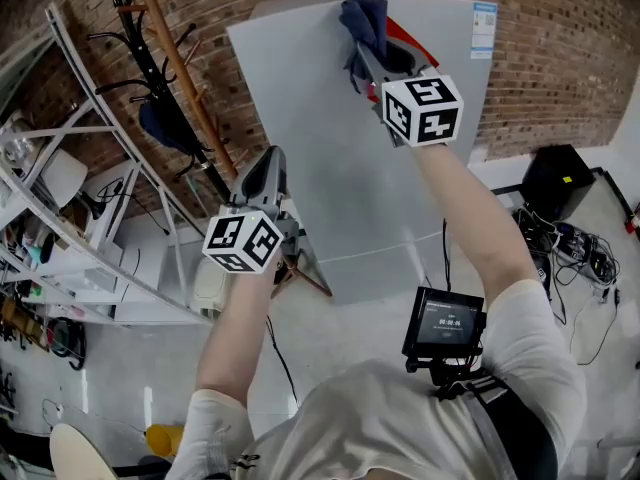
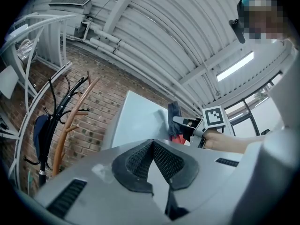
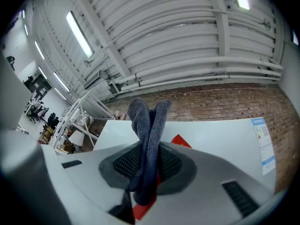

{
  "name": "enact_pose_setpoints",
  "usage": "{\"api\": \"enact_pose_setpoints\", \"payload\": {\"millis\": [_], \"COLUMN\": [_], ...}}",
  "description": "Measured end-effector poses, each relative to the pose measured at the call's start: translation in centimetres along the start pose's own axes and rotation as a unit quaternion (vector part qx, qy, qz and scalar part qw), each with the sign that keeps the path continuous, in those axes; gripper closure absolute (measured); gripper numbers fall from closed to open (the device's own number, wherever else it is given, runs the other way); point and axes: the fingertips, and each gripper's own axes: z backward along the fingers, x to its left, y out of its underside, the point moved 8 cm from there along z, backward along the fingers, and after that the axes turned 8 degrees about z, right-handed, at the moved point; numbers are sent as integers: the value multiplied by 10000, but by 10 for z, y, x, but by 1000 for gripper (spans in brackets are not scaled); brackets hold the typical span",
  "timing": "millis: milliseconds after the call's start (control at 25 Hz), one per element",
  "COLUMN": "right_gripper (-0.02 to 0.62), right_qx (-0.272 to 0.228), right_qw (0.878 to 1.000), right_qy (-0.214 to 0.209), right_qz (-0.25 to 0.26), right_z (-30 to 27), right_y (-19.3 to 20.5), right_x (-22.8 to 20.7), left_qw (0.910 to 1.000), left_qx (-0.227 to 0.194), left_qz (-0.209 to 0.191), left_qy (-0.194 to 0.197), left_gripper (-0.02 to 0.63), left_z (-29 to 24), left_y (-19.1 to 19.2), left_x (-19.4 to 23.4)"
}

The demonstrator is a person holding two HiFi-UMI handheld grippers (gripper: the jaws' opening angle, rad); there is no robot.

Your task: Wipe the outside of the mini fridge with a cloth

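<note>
Right gripper (image 1: 368, 60) pinches a dark blue knitted cloth (image 1: 362, 20) at the pale grey fridge (image 1: 320, 148) top; wiping downward seems next. Left gripper (image 1: 266, 173) is pressed together, empty.

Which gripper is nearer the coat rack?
Left. The left gripper hangs beside the coat rack; the right gripper, clamping the cloth, is farther off, high on the mini fridge.

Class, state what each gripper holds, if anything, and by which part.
The right gripper is shut on the dark blue knitted cloth, pinching its bunched middle; two folds poke out past the jaws. The left gripper is shut and holds nothing.
</note>
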Motion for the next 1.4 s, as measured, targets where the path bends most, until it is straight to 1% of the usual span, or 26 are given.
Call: {"api": "enact_pose_setpoints", "payload": {"millis": [240,360,480,680,800,1040,1400], "right_gripper": [515,515,515,515,515,515,515], "right_qx": [-156,-4,256,194,174,223,348], "right_qw": [9997,9997,9993,9996,9997,9994,9976], "right_qy": [163,236,208,51,59,214,582], "right_qz": [-22,50,175,223,167,183,124], "right_z": [20,23,13,14,21,34,60], "right_y": [-10,0,18,23,25,33,51], "right_x": [-33,-48,-55,-61,-73,-110,-165], "left_qw": [10000,9999,10000,10000,10000,9999,9995], "left_qx": [16,28,37,49,71,85,170], "left_qz": [39,49,29,29,-5,-6,9], "left_qy": [79,84,83,52,58,93,259], "left_gripper": [601,601,601,601,601,601,601], "left_z": [-13,-20,-31,-43,-51,-71,-102], "left_y": [7,11,15,23,27,35,55], "left_x": [-13,-19,-23,-36,-42,-52,-78]}}
